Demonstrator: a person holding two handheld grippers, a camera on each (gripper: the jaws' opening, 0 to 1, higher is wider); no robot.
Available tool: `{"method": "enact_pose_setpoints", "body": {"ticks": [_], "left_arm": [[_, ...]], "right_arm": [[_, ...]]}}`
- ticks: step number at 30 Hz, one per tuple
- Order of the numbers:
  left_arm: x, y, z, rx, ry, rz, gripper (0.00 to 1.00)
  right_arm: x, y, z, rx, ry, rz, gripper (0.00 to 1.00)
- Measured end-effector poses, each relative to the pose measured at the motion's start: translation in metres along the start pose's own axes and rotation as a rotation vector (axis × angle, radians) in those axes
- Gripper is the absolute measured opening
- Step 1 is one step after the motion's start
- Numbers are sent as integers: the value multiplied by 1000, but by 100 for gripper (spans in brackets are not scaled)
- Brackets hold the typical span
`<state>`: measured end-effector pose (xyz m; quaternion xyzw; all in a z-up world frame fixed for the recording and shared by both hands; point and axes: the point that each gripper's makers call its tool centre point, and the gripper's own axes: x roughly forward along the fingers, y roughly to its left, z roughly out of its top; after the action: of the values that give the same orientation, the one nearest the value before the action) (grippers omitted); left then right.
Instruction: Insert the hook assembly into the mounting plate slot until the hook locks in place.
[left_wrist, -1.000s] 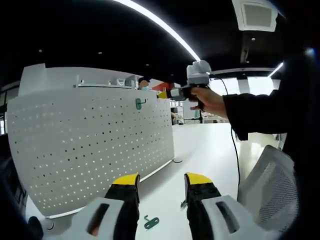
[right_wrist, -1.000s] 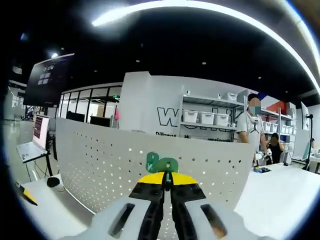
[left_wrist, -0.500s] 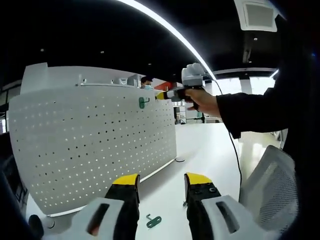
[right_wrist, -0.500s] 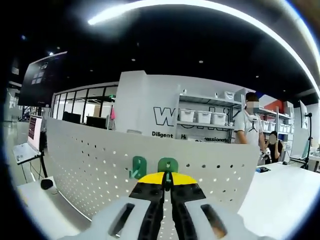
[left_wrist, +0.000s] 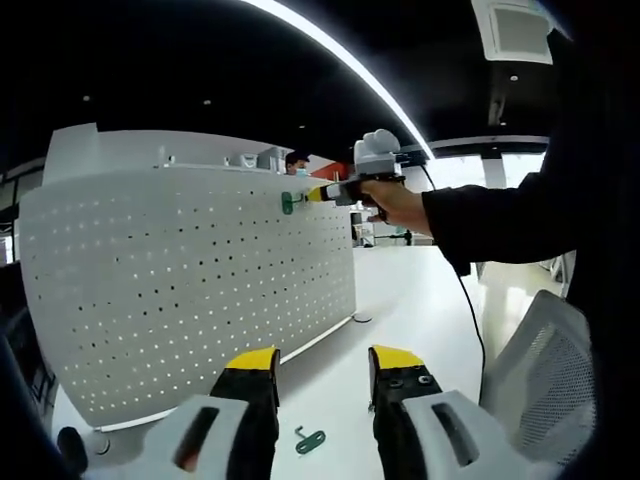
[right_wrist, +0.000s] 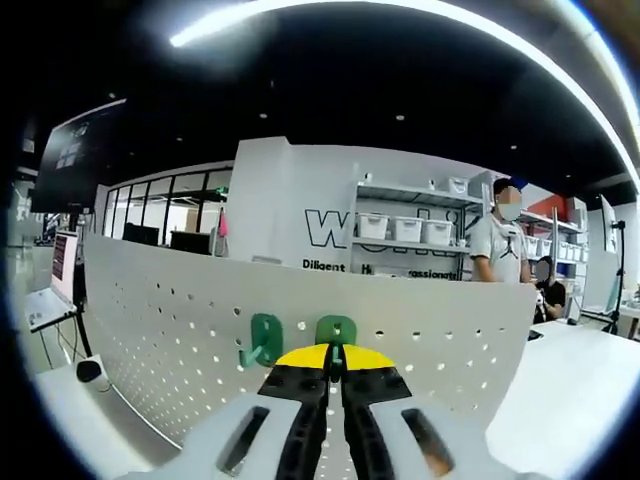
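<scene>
- I see a white perforated pegboard (left_wrist: 190, 290), the mounting plate, standing upright on a white table (left_wrist: 420, 300) and curving across the left gripper view from nine o'clock toward the centre.
- My right gripper (right_wrist: 335, 352) is clamped shut on a small green hook (right_wrist: 336, 331); its yellow-tipped jaws meet with the hook's flat green tab sticking up between them at the view's centre.
- In the left gripper view, that same right gripper (left_wrist: 322, 194) is at about one o'clock, held by a hand (left_wrist: 395, 205) in a dark sleeve, with the hook touching the pegboard near its top edge.
- A second green hook (right_wrist: 262, 340) is already hanging on the pegboard, just beside the held one at its nine o'clock.
- My left gripper (left_wrist: 322, 365) is open, jaws well apart and holding nothing, hovering low above the table.
- A third green hook (left_wrist: 310, 440) lies loose on the table between those open jaws, at six o'clock.
- I judge the hook light, stiff and plastic, somewhat slippery; gripping the flat tab squarely leaves the back prongs free to enter the slot.
- I cannot tell whether the prongs are seated; the pegboard may tip or slide under a firm push.
- People stand in the background by white shelving (right_wrist: 410, 235) holding bins.
</scene>
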<state>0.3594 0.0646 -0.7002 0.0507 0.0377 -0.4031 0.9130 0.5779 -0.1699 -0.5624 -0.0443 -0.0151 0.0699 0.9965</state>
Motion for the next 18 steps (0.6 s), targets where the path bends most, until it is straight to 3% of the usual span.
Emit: {"method": "enact_pose_setpoints", "body": {"ticks": [18], "left_arm": [[-1,2,-1,-11,-1,5,36]], "right_arm": [[7,-2,-6,-12,14,-8,1]]}}
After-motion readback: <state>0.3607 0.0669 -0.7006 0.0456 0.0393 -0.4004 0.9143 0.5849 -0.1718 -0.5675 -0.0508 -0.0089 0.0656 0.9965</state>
